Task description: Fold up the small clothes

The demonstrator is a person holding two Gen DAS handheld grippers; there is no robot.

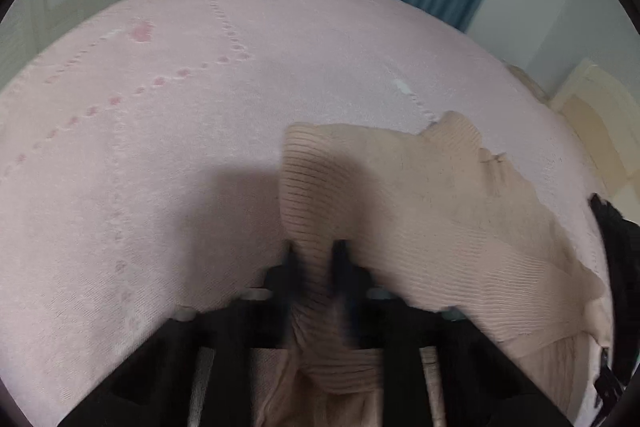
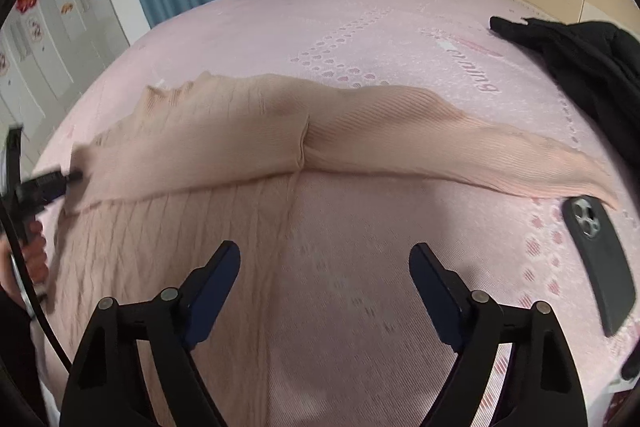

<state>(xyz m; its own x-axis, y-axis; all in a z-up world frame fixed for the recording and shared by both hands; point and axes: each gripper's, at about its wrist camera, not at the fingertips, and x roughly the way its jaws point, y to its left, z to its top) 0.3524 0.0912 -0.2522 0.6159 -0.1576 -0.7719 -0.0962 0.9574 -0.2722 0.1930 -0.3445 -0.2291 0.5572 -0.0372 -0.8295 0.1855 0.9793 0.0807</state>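
Left wrist view is showing the left gripper point(image 1: 314, 251) pinching a bunched ridge of the beige ribbed top point(image 1: 400, 195), its dark fingers point(image 1: 289, 259) blurring at the tips as the knit is squeezing up between them. The top is lying on the pink bedspread point(image 1: 140, 147), spreading off to the right, and its lower part is running out of sight beneath the gripper body. A black garment point(image 1: 612, 227) is peeking in at the right rim, mostly cut off.

Over in the right wrist view, the right gripper point(image 2: 325, 263) is hovering above the bedspread point(image 2: 280, 27) with its blue-padded fingers point(image 2: 224, 267) spread wide and gripping nothing. The top point(image 2: 240, 131) is lying across the middle, its upper half folded over and one sleeve trailing right toward a dark phone point(image 2: 600, 263) lying camera-side up. The left gripper point(image 2: 76, 177) is showing small and smeared at the left edge, biting the top's hem; the hand holding it is barely making it into view. The black garment point(image 2: 580, 59) is sitting at upper right, partly cropped.
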